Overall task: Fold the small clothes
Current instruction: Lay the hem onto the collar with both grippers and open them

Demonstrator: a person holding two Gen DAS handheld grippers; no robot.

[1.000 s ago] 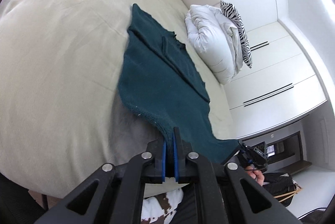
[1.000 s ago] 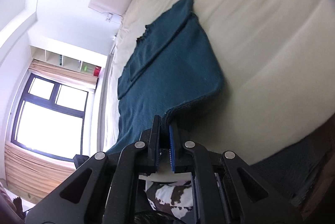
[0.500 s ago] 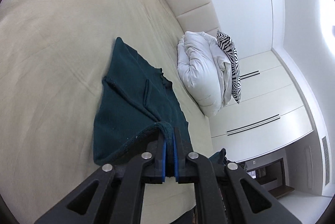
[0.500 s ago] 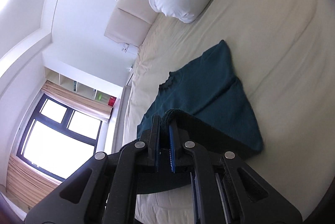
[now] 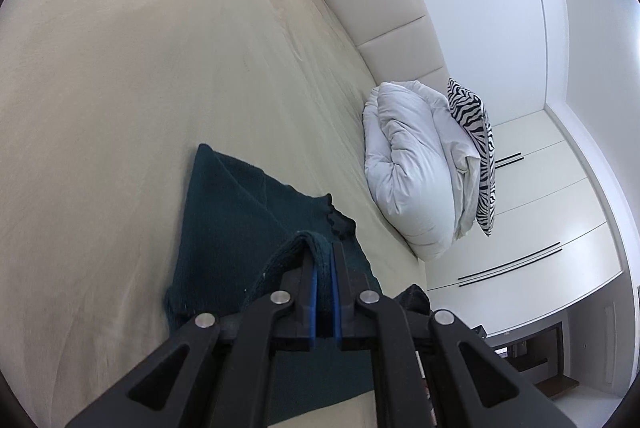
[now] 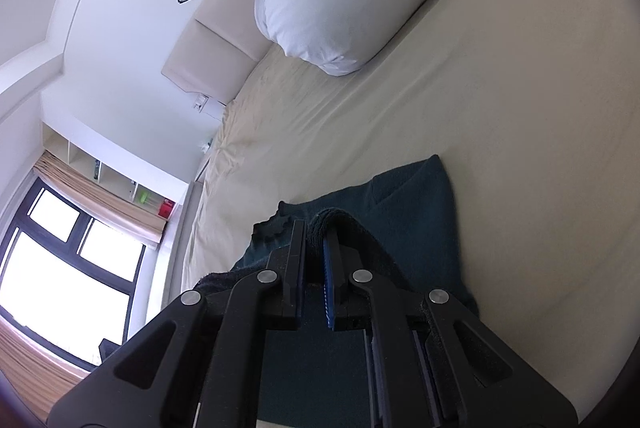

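A dark teal knitted garment (image 5: 224,228) lies on the cream bed sheet (image 5: 140,87), its near edge lifted and carried over the rest. My left gripper (image 5: 325,252) is shut on one corner of that edge, which bulges out of the jaws. In the right wrist view the same garment (image 6: 420,228) lies under my right gripper (image 6: 316,232), which is shut on the other corner; a roll of fabric sticks out between the fingers. The neckline (image 6: 272,226) shows just beyond the fingertips.
A white folded duvet (image 5: 408,171) with a zebra-print pillow (image 5: 476,147) sits near the padded headboard (image 5: 380,11). White wardrobes (image 5: 540,228) stand beyond the bed. A window with a beige curtain (image 6: 68,268) is at the left in the right wrist view.
Both grippers have carried the garment's near edge forward over its body toward the neckline; the flat spread garment is now folded over itself and looks shorter.
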